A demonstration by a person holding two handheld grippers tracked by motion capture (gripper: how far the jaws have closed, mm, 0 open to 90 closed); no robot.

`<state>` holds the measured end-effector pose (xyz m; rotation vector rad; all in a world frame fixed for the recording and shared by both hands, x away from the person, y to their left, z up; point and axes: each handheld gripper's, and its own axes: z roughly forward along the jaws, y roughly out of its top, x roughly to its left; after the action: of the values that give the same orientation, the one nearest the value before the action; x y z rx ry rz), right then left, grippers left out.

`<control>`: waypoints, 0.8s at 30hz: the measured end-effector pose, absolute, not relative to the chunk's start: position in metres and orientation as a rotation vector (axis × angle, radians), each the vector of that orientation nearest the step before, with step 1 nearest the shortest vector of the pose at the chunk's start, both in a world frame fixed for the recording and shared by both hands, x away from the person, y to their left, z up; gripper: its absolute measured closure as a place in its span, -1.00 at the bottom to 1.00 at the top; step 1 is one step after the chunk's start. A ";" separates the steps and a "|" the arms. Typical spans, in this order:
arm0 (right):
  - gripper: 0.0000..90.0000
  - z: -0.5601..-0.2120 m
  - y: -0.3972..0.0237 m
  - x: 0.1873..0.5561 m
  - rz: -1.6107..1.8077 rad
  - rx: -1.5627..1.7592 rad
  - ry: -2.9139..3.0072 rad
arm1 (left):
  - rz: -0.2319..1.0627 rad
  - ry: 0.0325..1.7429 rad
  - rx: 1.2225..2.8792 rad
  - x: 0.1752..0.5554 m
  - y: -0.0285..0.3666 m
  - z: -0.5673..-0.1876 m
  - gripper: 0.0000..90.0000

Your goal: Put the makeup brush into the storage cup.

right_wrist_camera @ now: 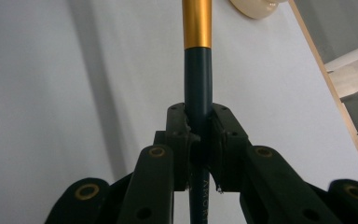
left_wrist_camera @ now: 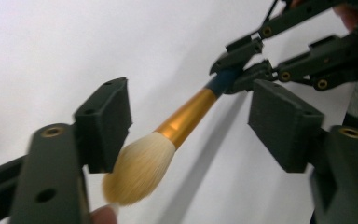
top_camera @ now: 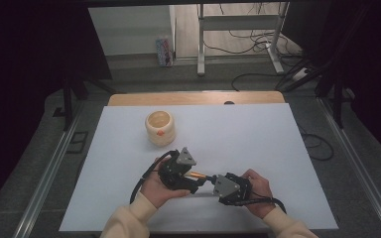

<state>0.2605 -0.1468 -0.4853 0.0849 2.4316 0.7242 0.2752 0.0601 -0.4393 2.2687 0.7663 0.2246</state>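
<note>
Jaws first: in the high view the left gripper [top_camera: 194, 184] and right gripper [top_camera: 212, 181] met nose to nose near the front edge of the white table [top_camera: 258, 148], the makeup brush [top_camera: 198, 175] spanning the small gap between them and held clear of the surface; jaw state too small to read there; a cream cup [top_camera: 160, 127] stood well apart, farther back on the table.

Left gripper view: jaws stood apart, pads clear of the brush; the pale bristle head [left_wrist_camera: 137, 169] hung between them, just beside one pad, whether brushing it I could not tell; gold ferrule [left_wrist_camera: 185, 118] ran up into a dark blue handle [left_wrist_camera: 220, 80], where the right gripper [left_wrist_camera: 242, 70] pinched it; a fingertip showed at the bottom edge.

Right gripper view: right gripper [right_wrist_camera: 198, 128] jaws closed hard on the dark handle [right_wrist_camera: 198, 79], which ran straight up between them to the ferrule [right_wrist_camera: 197, 23]; printed lettering on the handle below the pads, unreadable; cup rim at the top of frame.

Handling, as judged: brush looked light; handle and ferrule stiff, smooth, likely slippery under hard pads, so a firm pinch on the handle seemed right; bristles soft, easily splayed or bent, best left ungripped.

Appearance: cream-blond domed tuft, polished gold ferrule, slim dark teal-blue handle.
</note>
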 end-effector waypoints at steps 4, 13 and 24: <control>0.75 -0.485 -0.147 0.260 0.722 0.088 2.431 | 0.260 0.793 2.223 0.273 0.065 -0.436 -0.47; 0.75 -0.482 -0.152 0.263 0.766 0.145 2.426 | 0.294 0.863 2.110 0.271 0.091 -0.429 -0.54; 0.75 -0.480 -0.155 0.266 0.794 0.191 2.420 | 0.256 0.922 2.052 0.269 0.114 -0.437 -0.58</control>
<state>0.2659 -0.1554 -0.4801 0.1906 2.4196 0.7943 0.2694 0.1142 -0.4367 2.0524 0.9216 0.2559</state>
